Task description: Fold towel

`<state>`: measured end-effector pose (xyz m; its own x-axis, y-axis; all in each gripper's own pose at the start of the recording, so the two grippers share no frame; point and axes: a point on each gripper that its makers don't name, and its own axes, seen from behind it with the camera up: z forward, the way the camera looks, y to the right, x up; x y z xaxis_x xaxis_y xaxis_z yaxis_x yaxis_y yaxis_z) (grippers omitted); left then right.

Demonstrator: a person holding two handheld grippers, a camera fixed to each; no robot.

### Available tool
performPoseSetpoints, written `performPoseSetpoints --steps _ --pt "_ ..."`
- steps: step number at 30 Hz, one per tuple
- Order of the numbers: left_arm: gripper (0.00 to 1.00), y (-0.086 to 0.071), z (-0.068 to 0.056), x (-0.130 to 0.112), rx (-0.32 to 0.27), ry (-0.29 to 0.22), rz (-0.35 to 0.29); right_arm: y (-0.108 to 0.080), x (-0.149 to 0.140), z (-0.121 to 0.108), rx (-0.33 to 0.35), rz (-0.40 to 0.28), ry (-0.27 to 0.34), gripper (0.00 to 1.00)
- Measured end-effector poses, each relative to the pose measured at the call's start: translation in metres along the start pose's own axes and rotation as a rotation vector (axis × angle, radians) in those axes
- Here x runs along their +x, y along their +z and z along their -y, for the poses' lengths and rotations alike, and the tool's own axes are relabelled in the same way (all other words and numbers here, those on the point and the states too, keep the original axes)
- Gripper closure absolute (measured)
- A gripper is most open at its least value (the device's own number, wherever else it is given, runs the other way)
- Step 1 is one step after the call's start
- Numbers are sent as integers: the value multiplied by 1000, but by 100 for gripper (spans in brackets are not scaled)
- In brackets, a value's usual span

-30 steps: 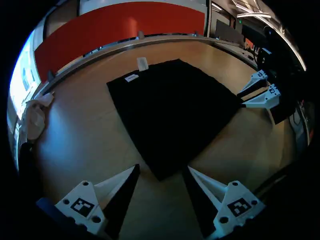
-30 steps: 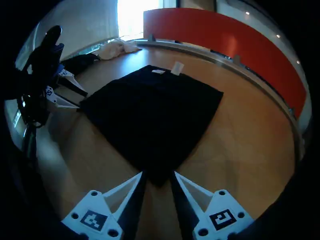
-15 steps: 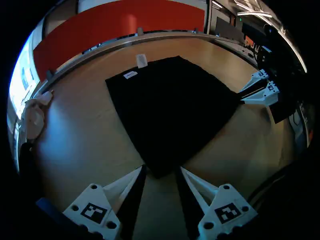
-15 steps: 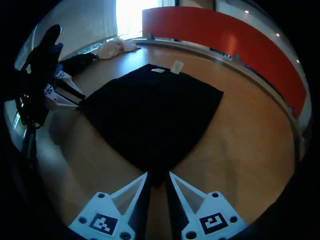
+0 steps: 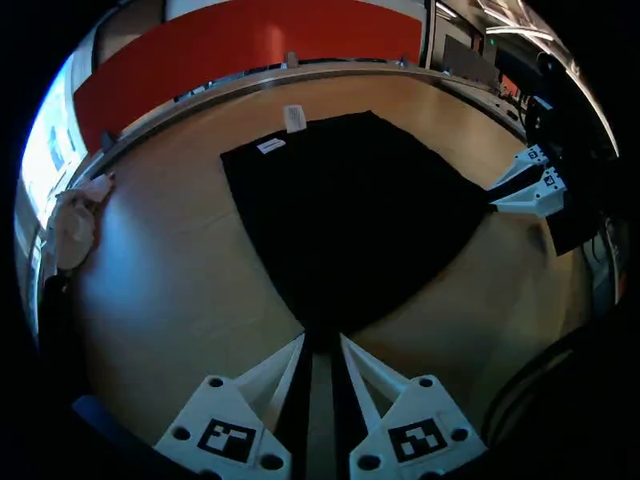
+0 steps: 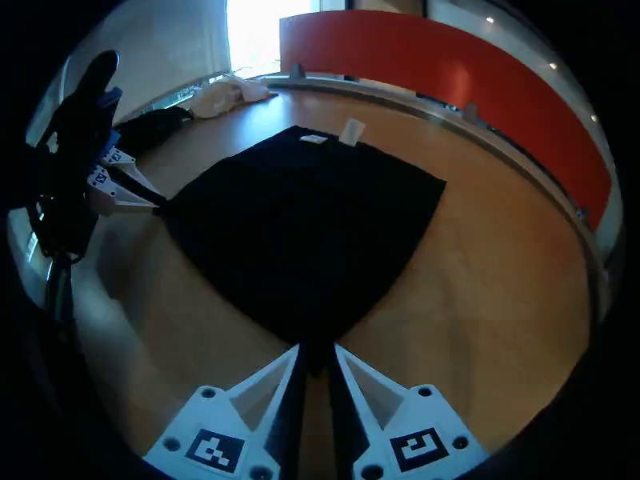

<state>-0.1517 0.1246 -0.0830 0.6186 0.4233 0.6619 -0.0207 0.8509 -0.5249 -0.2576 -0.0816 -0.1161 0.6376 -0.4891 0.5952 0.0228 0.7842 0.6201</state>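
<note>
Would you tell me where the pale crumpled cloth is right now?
In the right gripper view, the pale crumpled cloth lies upper left at the table's far edge, beyond the black towel, below the bright window.

A wooden tabletop point(image 5: 160, 264) carries a black towel point(image 5: 352, 208) spread flat, with a pale crumpled cloth point(image 5: 72, 232) lying near its edge.

Open tabletop point(image 5: 160, 264) surrounds the towel point(image 5: 352, 208); red partition point(image 5: 240, 44) walls its far edge.

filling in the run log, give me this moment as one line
phase: grasp | left gripper: shut on black towel corner | right gripper: shut on adjacent corner | black towel: flat on table
</note>
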Motion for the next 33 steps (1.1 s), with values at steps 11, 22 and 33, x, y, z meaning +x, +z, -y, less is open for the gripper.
performPoseSetpoints --steps 11,22,33 --pt "88 -5 -8 4 -16 -51 3 -5 6 -4 -6 -14 13 86" --pt "88 -29 -12 23 -18 -101 -23 -28 23 -6 -3 -38 -10 86" --pt "88 -66 -14 43 -9 -149 -37 -64 50 -1 3 -54 -63 86"
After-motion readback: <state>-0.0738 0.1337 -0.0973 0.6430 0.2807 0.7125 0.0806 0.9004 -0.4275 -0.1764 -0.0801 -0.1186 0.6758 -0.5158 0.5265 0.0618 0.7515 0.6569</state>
